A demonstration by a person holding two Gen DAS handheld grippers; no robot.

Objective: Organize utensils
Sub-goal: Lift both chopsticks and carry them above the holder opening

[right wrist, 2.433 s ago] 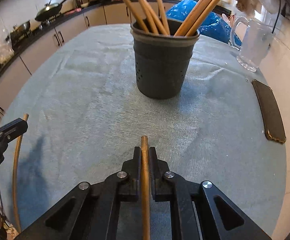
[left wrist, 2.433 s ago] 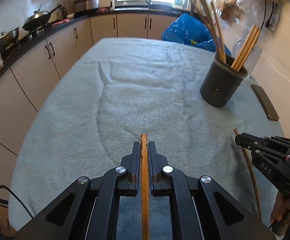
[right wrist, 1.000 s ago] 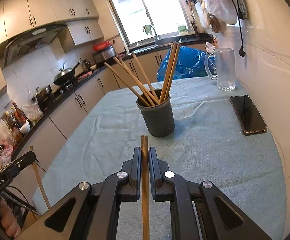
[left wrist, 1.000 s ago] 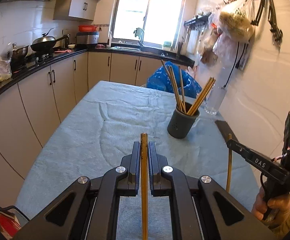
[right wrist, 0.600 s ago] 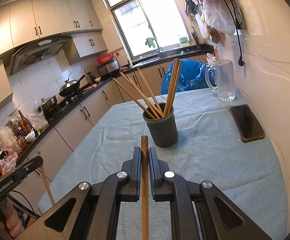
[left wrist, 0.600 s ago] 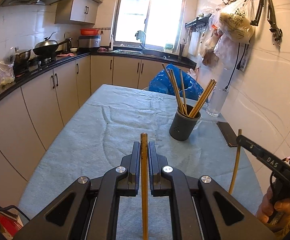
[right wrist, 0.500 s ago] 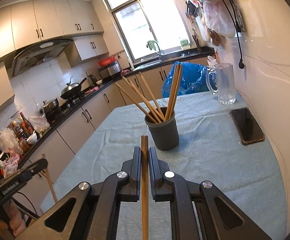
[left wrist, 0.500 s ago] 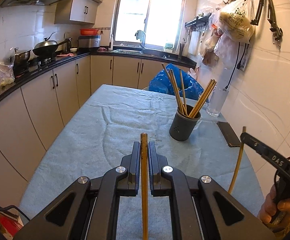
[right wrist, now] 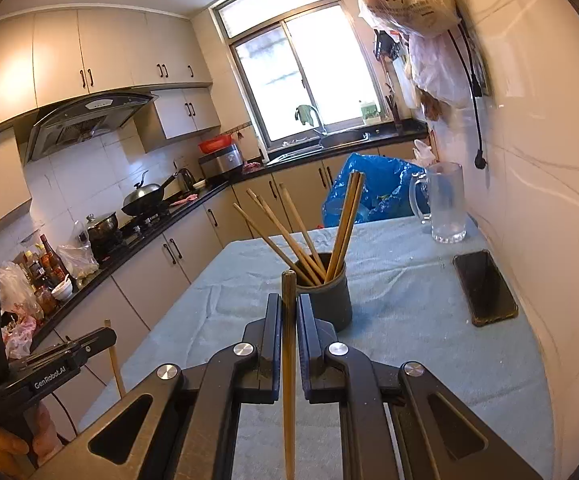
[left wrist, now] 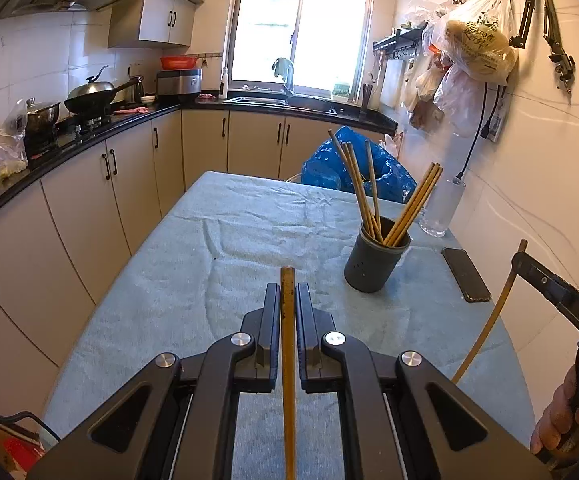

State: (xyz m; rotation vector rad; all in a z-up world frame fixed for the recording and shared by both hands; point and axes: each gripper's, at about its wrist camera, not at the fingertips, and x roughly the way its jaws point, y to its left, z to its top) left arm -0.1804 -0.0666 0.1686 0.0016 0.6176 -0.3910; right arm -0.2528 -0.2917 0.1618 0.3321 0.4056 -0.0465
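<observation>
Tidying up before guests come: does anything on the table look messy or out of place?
Mostly tidy. The chopsticks splay unevenly in the holder, the cloth is wrinkled, and a phone lies near the wall edge. No spills show.

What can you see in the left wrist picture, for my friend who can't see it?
The left tool is shut on a wooden chopstick, held above a table covered with a blue-green cloth. Ahead to the right stands a dark holder full of chopsticks, with a phone beside it. At the right edge, the right tool holds another chopstick.
</observation>
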